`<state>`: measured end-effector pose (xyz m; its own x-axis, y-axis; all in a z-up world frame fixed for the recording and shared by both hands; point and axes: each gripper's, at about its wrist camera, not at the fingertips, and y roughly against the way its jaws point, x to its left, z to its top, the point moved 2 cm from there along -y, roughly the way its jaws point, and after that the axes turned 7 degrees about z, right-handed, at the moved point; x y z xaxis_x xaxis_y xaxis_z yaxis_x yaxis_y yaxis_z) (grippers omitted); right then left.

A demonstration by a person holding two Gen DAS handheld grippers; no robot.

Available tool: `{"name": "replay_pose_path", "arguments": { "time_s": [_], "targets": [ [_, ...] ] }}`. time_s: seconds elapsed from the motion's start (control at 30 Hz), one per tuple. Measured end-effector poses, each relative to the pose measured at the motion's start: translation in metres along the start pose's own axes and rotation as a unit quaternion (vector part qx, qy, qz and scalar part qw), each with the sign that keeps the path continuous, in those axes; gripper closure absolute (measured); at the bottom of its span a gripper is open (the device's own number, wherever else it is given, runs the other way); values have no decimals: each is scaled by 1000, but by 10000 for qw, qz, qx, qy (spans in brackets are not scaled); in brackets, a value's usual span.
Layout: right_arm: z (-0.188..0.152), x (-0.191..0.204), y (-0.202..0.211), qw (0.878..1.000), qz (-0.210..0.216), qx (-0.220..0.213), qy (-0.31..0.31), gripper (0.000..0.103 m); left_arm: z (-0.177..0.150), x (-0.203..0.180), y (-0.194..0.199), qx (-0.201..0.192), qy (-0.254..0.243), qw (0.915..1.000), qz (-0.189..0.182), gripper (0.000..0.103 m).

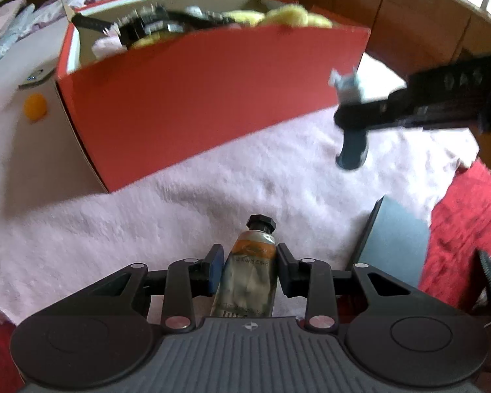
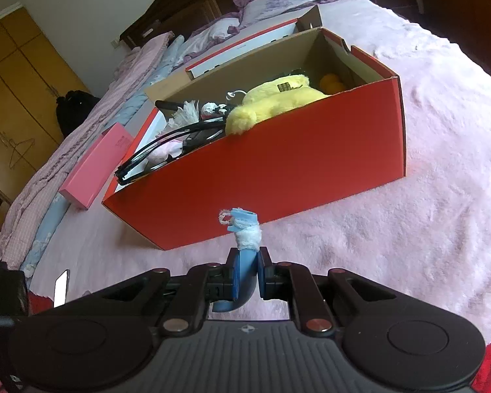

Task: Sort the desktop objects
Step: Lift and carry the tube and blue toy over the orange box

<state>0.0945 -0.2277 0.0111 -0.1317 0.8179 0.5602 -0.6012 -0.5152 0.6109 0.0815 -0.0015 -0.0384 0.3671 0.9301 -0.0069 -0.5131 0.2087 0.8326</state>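
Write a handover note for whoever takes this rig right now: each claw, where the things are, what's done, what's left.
Left claw: straddles the paint tube lying on the pink blanket; whether the pads are pressing on it yet cannot be told.
Right claw: shut on a small blue curved item with a white fuzzy tip, held in front of the red box.
Done: yellow plush toy, orange balls and black-framed glasses are already in the box.
Left: drop the blue item in, then the tube. An orange ball, a pink box and a grey-blue book are outside the box.
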Motion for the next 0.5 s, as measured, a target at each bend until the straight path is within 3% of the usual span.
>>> {"name": "replay_pose_path", "arguments": {
  "time_s": [0.17, 0.5],
  "targets": [
    [5, 7, 7, 9999, 66, -60, 145, 91, 28, 2, 35, -508, 200, 9980, -307, 68],
    [50, 34, 19, 9967, 248, -490, 603, 91, 109, -3, 78, -1486, -193, 9887, -100, 68]
  ]
}}
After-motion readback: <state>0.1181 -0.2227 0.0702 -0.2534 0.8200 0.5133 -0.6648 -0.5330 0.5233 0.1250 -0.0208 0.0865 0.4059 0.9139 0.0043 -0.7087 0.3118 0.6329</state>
